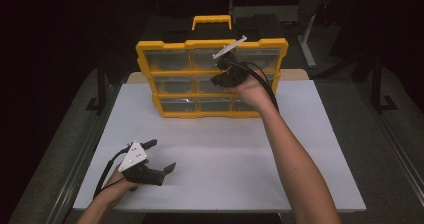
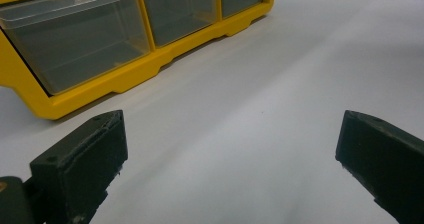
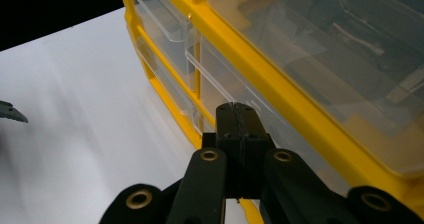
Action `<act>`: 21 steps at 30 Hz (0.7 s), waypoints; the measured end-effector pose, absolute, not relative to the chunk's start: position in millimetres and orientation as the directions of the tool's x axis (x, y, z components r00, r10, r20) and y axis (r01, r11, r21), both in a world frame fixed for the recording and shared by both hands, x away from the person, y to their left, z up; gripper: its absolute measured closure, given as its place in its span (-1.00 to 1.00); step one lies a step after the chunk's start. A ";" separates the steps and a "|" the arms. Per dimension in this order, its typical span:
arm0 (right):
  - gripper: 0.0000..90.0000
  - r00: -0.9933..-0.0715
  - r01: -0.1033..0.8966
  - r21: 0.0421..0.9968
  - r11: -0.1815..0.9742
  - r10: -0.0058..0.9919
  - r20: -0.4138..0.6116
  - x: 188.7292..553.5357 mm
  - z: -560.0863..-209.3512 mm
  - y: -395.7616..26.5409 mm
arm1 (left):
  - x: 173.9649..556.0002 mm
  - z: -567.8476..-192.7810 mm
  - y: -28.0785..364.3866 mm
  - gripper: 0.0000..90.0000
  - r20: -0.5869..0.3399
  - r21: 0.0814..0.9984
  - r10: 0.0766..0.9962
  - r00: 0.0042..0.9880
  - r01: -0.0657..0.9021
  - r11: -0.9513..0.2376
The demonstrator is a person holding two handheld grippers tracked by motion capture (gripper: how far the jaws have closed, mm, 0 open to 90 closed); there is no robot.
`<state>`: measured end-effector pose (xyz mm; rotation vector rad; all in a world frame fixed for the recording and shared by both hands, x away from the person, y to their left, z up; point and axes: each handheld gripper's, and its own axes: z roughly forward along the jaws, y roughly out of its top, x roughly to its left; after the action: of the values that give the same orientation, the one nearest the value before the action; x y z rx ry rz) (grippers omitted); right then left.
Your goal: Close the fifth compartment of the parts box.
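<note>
- A yellow organizer case (image 1: pixel 212 79) with clear drawers stands upright at the far side of the white surface (image 1: pixel 220 154), its handle (image 1: pixel 212 22) on top.
- My right hand-held gripper (image 1: pixel 223 77) is raised against the front of the case, at the middle row of drawers, towards the case's right side.
- In the right gripper view, its two black jaws are pressed flat together with nothing between them; the closed tip (image 3: pixel 237 115) sits at the front edge of a clear drawer (image 3: pixel 240 91), just beside the yellow frame. Whether the tip actually touches the drawer I cannot tell.
- My left hand-held gripper (image 1: pixel 160 156) rests low over the near left part of the surface, well apart from the case.
- Its jaws stand wide apart and empty; the left gripper view shows bare white surface between them, with the case's bottom row of drawers (image 2: pixel 80 39) beyond.
- The contents of the drawers are too unclear to identify.
</note>
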<state>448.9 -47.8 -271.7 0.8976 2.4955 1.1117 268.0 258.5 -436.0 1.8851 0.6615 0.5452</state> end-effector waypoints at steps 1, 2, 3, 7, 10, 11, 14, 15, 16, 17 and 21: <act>0.97 -0.774 0.431 0.742 0.514 0.633 0.011 448.2 -271.8 -48.6 | 267.8 -436.2 258.2 -0.99 0.072 0.923 0.662 0.746 0.201 -0.328; 0.97 -0.775 0.433 0.743 0.510 0.631 0.019 447.4 -271.9 -49.3 | 267.7 -436.2 258.0 -0.99 0.072 0.924 0.662 0.746 0.201 -0.327; 0.94 -0.779 0.433 0.743 0.511 0.627 0.022 446.6 -272.0 -50.3 | 267.7 -436.0 257.8 -0.99 0.071 0.924 0.661 0.747 0.200 -0.325; 0.79 -0.777 0.443 0.749 0.493 0.628 0.046 441.8 -272.9 -54.2 | 267.7 -436.2 257.4 -0.99 0.071 0.924 0.662 0.746 0.201 -0.326; 0.67 -0.780 0.443 0.754 0.485 0.623 0.057 438.5 -273.9 -58.8 | 267.6 -436.5 257.6 -0.99 0.072 0.923 0.663 0.745 0.202 -0.328; 0.62 -0.778 0.443 0.757 0.479 0.625 0.060 436.3 -274.2 -60.5 | 267.7 -436.5 257.7 -0.99 0.073 0.922 0.663 0.745 0.202 -0.329; 0.47 -0.783 0.438 0.762 0.476 0.618 0.063 430.5 -275.6 -64.1 | 267.8 -436.9 257.6 -0.99 0.072 0.922 0.662 0.746 0.204 -0.329; 0.41 -0.781 0.437 0.761 0.480 0.622 0.057 428.6 -276.2 -64.9 | 267.7 -437.2 257.3 -0.99 0.071 0.922 0.663 0.745 0.205 -0.328; 0.36 -0.784 0.435 0.758 0.485 0.618 0.054 427.2 -277.0 -66.2 | 267.6 -437.5 257.1 -0.99 0.068 0.923 0.663 0.745 0.206 -0.326; 0.32 -0.784 0.437 0.757 0.486 0.618 0.057 425.7 -277.9 -67.4 | 267.6 -437.7 256.9 -0.99 0.067 0.922 0.663 0.746 0.207 -0.326; 0.12 -0.778 0.437 0.766 0.471 0.625 0.060 421.0 -281.8 -74.2 | 267.3 -438.1 257.1 -0.99 0.067 0.921 0.663 0.746 0.209 -0.328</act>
<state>421.0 -74.2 -281.8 0.9156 2.4901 1.1975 267.3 257.1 -438.1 1.8879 0.6700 0.5376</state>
